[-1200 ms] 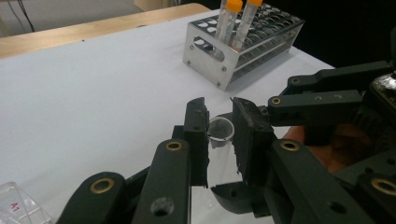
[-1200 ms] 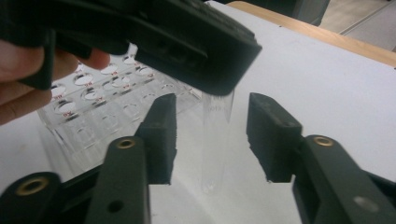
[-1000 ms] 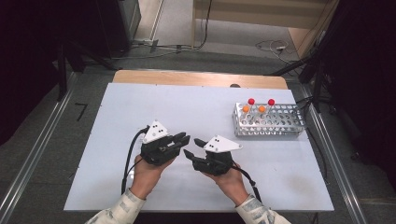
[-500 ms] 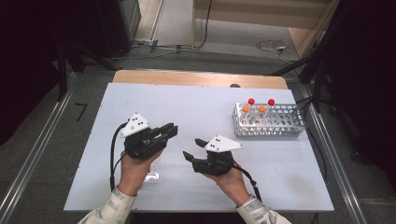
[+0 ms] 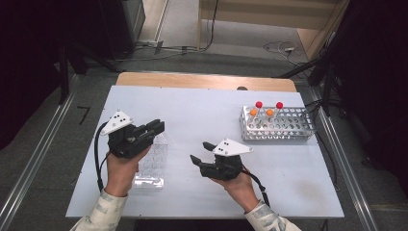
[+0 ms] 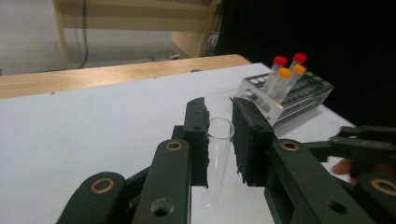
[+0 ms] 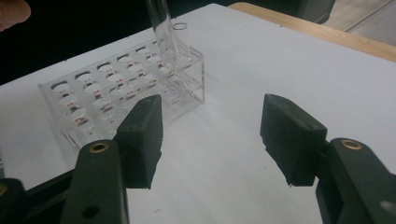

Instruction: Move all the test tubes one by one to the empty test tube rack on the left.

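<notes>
Clear glass is what the left gripper (image 6: pixel 219 135) has hold of: an uncapped test tube (image 6: pixel 217 158) stands upright between its jaws, which are closed snugly on the tube's upper part just below the rim, its rounded bottom hanging free beneath them. In the high view the left gripper (image 5: pixel 144 134) hovers directly above the clear plastic rack (image 5: pixel 153 161) on the counter (image 5: pixel 192 110), so the tube sits over the rack's far end. The right gripper view shows the tube (image 7: pixel 161 23) coming down to the top plate of that rack (image 7: pixel 126 93), with another tube rim (image 7: pixel 179 25) just behind it; whether the held tube's tip is already inside a hole I cannot tell. The right gripper (image 5: pixel 202 155) rests well to the side of the rack, its jaws standing wide apart and having just been opening, with nothing between them. Beyond the right jaws, a metal rack (image 5: pixel 278 124) carries four capped tubes (image 5: pixel 266 108), red and orange. By my reading, the tube has been handed to the left side and carried to the clear rack. What remains is lowering it into a hole and releasing it; its cap, if any, is not on.
</notes>
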`<action>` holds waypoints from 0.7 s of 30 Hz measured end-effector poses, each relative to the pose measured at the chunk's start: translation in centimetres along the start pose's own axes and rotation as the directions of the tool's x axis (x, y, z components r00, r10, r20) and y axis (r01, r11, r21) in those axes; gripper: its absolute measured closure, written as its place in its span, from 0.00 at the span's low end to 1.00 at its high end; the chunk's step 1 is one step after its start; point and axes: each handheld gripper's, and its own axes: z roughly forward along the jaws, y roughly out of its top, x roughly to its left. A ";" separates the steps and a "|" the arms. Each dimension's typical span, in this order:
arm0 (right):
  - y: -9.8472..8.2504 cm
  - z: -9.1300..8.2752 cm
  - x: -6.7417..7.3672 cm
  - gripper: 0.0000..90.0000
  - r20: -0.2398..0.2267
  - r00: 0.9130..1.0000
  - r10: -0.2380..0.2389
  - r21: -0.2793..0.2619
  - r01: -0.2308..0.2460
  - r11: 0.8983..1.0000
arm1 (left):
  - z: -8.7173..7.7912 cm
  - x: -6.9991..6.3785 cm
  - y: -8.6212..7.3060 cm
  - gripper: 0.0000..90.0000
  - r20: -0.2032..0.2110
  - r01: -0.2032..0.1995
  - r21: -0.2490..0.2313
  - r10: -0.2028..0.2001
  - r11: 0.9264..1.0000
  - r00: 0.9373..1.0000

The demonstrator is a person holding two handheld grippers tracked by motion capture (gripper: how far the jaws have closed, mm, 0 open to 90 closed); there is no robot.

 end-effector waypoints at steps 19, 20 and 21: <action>-0.1 -0.2 -0.3 0.42 0.017 1.000 0.002 0.002 -0.002 1.000 | 0.8 0.1 -1.2 0.85 -0.145 -0.102 0.089 0.114 0.991 0.983; -0.1 -0.2 -0.3 0.42 0.017 1.000 0.002 0.001 -0.002 1.000 | 1.0 0.1 -1.4 0.85 -0.148 -0.105 0.098 0.119 0.990 0.982; -0.1 -0.3 -0.3 0.42 0.017 1.000 0.003 0.000 -0.003 1.000 | 1.1 0.0 -1.5 0.85 -0.152 -0.110 0.109 0.126 0.988 0.980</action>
